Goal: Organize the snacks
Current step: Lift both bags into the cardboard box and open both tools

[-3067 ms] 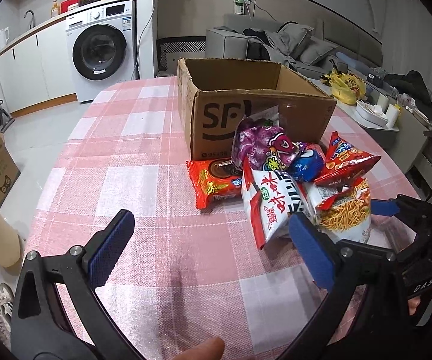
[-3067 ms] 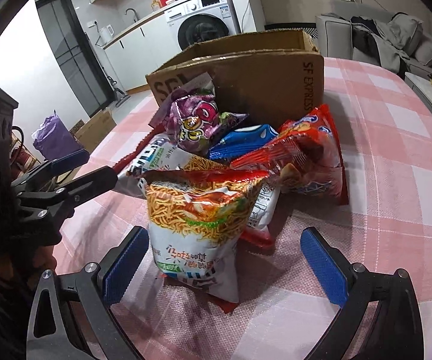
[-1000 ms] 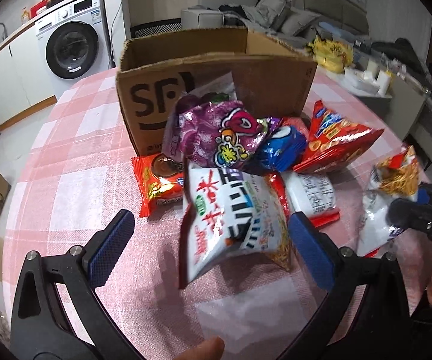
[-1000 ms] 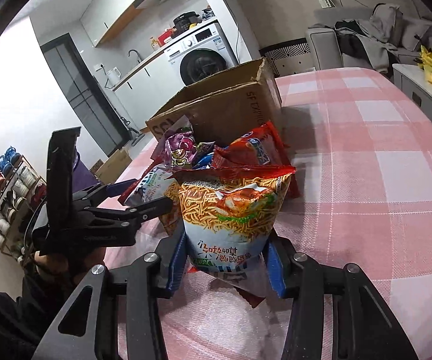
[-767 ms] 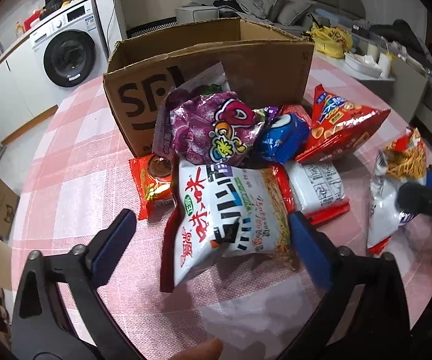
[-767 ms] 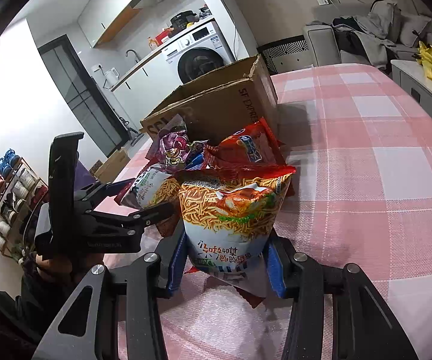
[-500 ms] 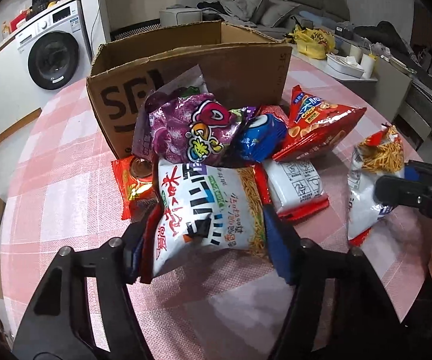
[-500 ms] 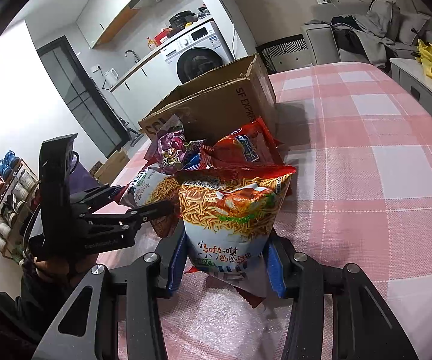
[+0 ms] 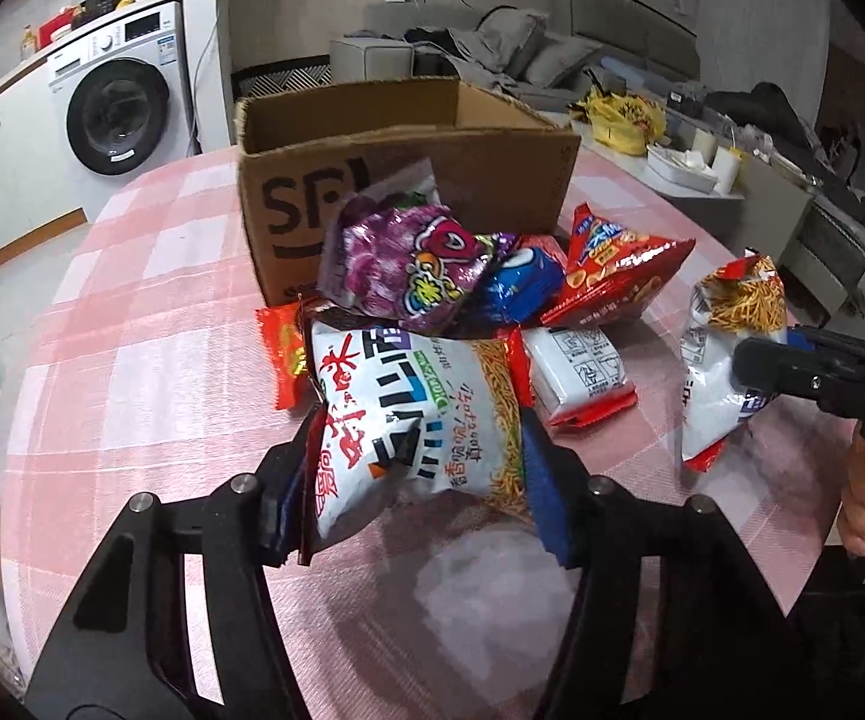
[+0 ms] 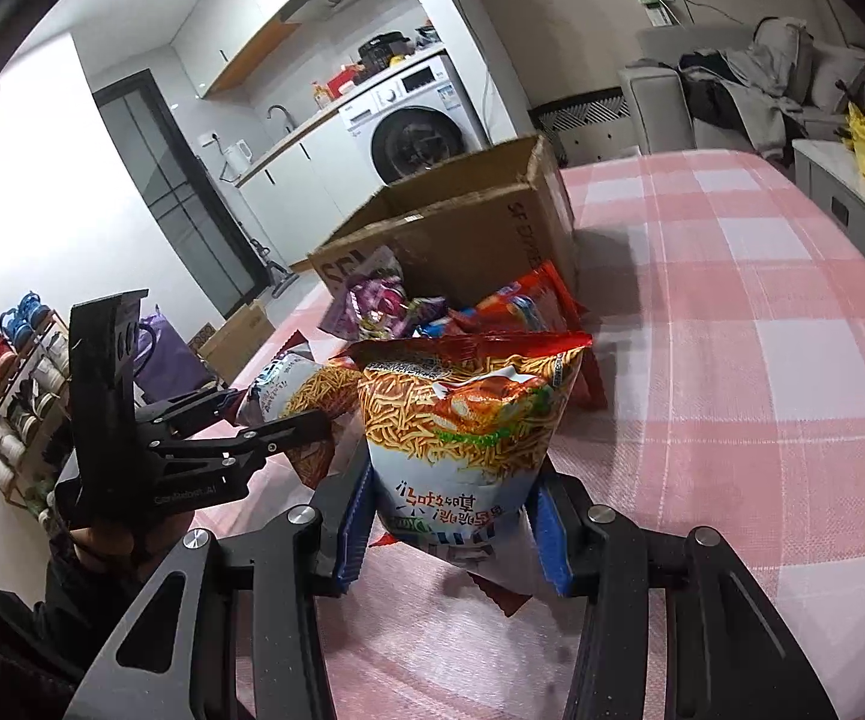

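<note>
Pink-and-white checked cloth covers the desk [image 9: 150, 372], with an open cardboard box [image 9: 396, 138] standing on it and a pile of snacks just in front. Washing machine [image 9: 117, 114] and sofa [image 9: 528, 48] sit behind. The left hand-held gripper [image 9: 414, 468] pinches a white noodle bag [image 9: 414, 414]; the right hand-held gripper [image 10: 450, 516] pinches an orange noodle bag [image 10: 462, 414].
</note>
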The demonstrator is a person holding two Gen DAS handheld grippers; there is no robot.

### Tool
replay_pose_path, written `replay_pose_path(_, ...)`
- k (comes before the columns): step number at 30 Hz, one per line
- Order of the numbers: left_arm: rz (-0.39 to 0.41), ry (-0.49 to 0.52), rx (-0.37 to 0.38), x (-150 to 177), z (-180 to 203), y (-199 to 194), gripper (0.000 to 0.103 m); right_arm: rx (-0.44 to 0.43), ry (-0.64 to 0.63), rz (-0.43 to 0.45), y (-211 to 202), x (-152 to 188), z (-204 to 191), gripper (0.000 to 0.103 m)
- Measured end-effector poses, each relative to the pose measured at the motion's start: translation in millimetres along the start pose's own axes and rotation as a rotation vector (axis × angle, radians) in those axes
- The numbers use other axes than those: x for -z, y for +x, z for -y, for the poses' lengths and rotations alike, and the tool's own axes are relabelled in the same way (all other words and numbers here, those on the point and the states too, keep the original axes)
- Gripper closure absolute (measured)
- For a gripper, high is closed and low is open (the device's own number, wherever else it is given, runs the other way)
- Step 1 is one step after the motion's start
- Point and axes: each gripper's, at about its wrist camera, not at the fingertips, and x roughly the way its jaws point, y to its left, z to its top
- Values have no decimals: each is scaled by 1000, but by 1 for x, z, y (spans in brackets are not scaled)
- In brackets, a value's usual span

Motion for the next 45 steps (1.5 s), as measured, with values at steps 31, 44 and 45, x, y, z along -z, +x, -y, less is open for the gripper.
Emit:
replay_pose_path(31, 203, -79, -71, -99, -26, -74, 46, -54, -95, 84, 5, -127, -18, 57)
replay_pose_path(44, 226, -109, -66, -157, -50, -38, 46, -42, -98, 112, 33, -166, -13, 57)
replay_pose_path(45, 223, -116, -60, -163, -53, -32, 46, -43, -94, 112, 37, -167, -12, 57)
